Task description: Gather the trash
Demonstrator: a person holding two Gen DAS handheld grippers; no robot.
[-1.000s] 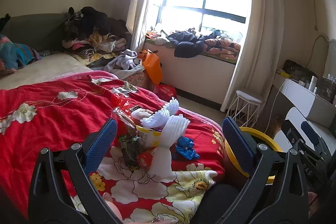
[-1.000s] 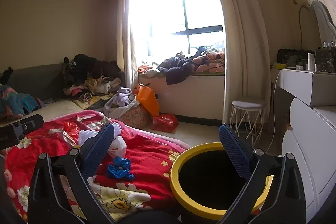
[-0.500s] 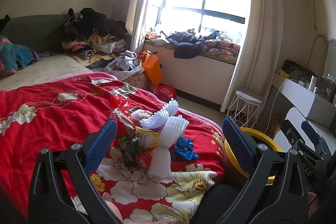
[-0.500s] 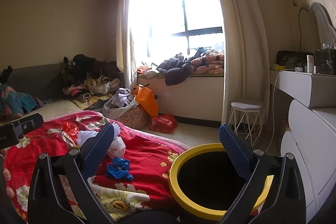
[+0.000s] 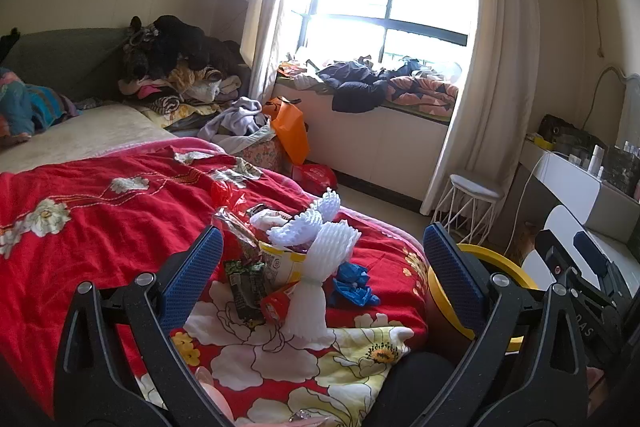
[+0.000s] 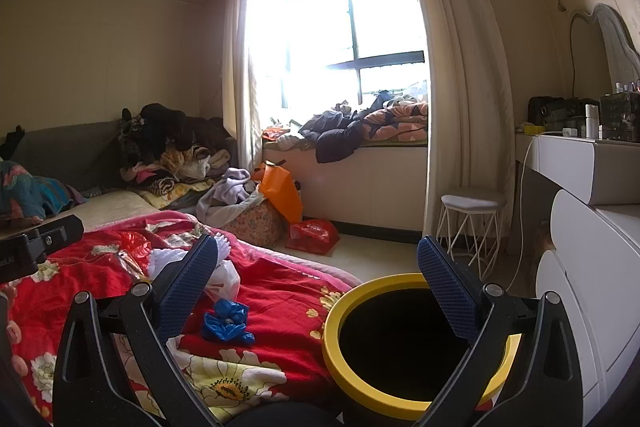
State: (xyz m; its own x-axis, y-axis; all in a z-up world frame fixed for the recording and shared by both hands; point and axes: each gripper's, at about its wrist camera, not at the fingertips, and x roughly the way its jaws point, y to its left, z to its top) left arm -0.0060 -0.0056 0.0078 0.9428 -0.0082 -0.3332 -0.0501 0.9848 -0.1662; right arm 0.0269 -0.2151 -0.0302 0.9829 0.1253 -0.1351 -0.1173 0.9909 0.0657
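Both grippers spread wide, holding nothing: left gripper (image 5: 322, 261) has the trash pile (image 5: 288, 263) on the red blanket (image 5: 100, 219) between its fingers, apparently untouched, right gripper (image 6: 318, 277) hangs over the yellow-rimmed bin (image 6: 404, 347), blue wrapper (image 6: 226, 321) lower left.

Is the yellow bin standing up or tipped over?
Standing up. The yellow-rimmed bin sits beside the bed with its round mouth facing upward; its dark inside hides any contents.
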